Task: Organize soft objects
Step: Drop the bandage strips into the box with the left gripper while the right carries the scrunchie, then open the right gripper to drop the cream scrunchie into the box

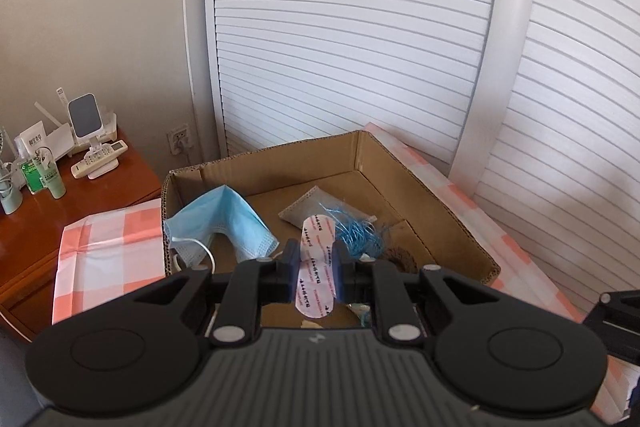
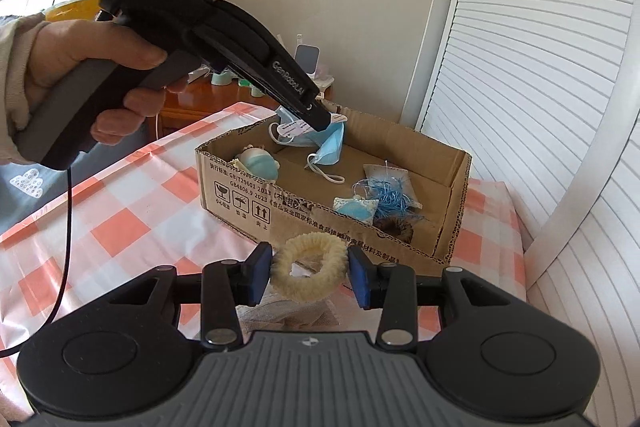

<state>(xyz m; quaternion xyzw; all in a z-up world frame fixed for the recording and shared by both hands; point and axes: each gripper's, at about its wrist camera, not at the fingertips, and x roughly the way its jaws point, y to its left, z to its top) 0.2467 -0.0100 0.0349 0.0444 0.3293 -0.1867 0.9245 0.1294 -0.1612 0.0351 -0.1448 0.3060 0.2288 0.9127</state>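
Scrunchie nearest; cardboard box holds mask.

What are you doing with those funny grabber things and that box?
A person is tidying soft things into a cardboard box on a checked cloth. The left tool pinches a pink-printed sticking plaster over the box. The right tool squeezes a fluffy cream hair tie just outside it. Inside already lie a blue face mask and some blue stringy stuff.
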